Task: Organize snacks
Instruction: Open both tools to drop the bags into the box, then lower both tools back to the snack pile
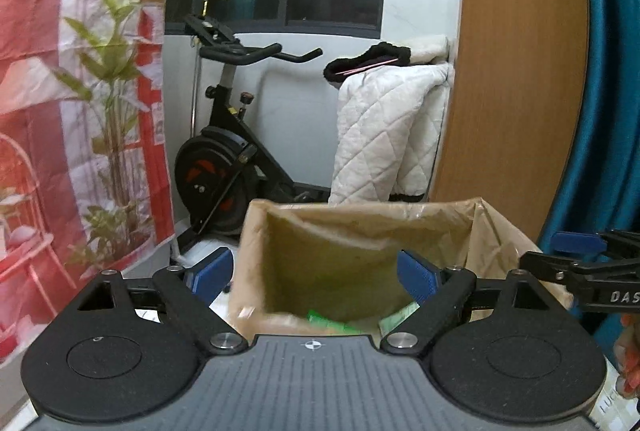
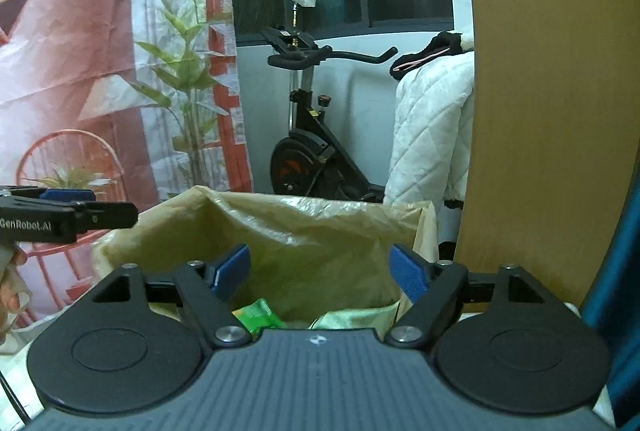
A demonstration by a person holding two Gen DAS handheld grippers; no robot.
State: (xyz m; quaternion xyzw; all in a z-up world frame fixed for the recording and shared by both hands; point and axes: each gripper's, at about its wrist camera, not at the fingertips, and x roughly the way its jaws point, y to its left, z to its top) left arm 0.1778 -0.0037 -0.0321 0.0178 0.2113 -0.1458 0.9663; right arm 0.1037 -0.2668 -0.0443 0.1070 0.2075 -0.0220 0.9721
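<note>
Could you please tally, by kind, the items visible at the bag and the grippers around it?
Brown paper bag with clear plastic liner: 1
Green snack packets inside: 2
Open grippers, left gripper and right gripper: 2
Total: 5

Open tan bag [image 2: 304,231] stands upright; green snack packets [image 2: 260,315] lie inside at its bottom.
</note>
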